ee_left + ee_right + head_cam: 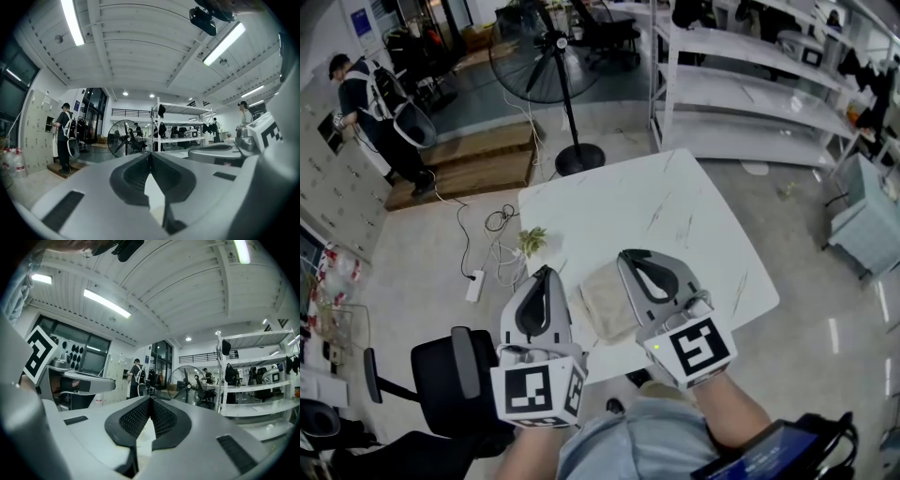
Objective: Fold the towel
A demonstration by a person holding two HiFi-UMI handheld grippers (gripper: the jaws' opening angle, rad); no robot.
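Bright, even indoor light fills all three views. In the left gripper view, ceiling tubes [72,21] glow at 11 and 2 o'clock. In the right gripper view a light strip [105,303] burns at 10 o'clock. Both views bow strongly and fall to black corners. The left gripper [150,157] and right gripper [150,401] look soft up close. In the head view the white counter [675,216] is evenly lit, and the floor [832,333] shows glare streaks at 4 o'clock.

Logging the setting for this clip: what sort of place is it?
Probably a workshop or lab space, not a home: white metal shelving, a large pedestal fan and a wall of lockers stand beyond the white table bearing the towel.
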